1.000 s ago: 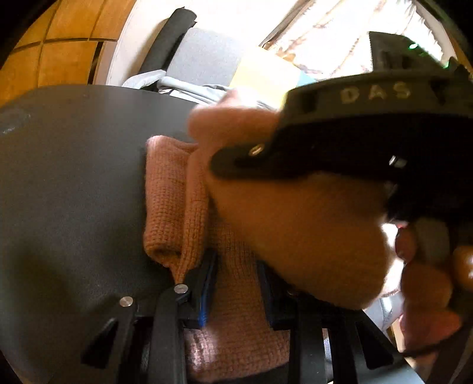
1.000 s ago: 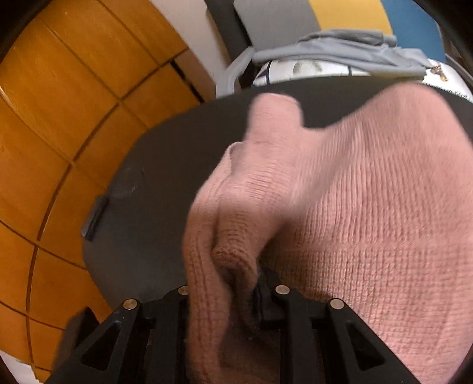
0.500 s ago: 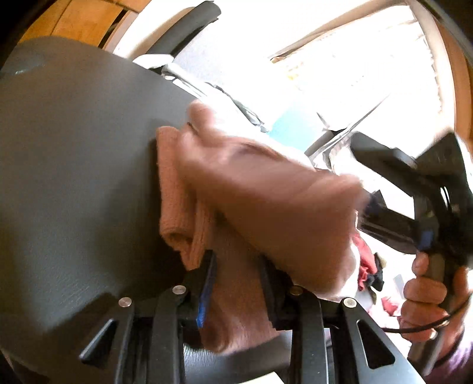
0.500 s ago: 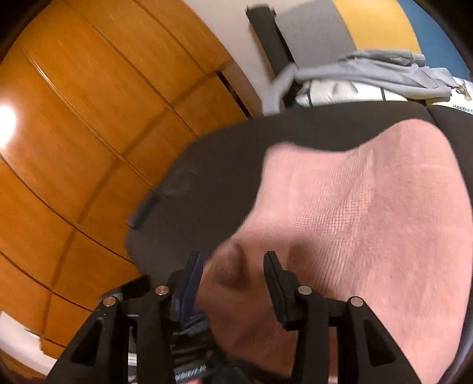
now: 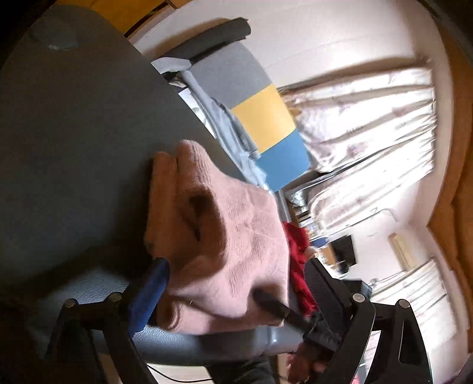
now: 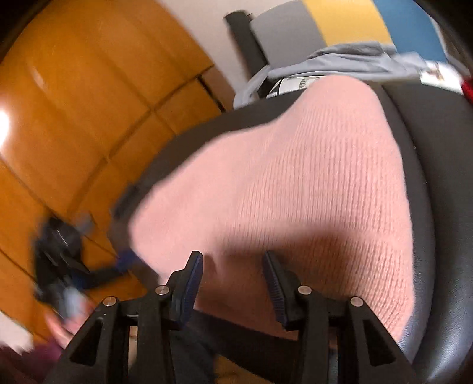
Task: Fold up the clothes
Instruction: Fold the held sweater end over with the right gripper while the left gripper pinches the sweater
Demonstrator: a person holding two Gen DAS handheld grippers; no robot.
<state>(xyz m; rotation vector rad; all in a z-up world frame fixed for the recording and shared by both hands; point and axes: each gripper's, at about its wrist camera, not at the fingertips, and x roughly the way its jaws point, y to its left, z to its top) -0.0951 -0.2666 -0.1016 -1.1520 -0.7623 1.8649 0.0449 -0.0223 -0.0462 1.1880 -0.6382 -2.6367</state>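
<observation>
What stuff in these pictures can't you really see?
- Left wrist view: the red cloth is mostly hidden behind the pink sweater.
- Right wrist view: the left gripper is blurred; the sweater's near edge is hidden behind the right gripper.
- Both views: the grey clothes are cut off.

Both wrist cameras sit close above the dark table (image 5: 74, 147), angled down its near edge. Both take in the pink sweater (image 5: 236, 236) (image 6: 295, 192) and striped chair (image 5: 266, 118) (image 6: 340, 26) beyond.
</observation>
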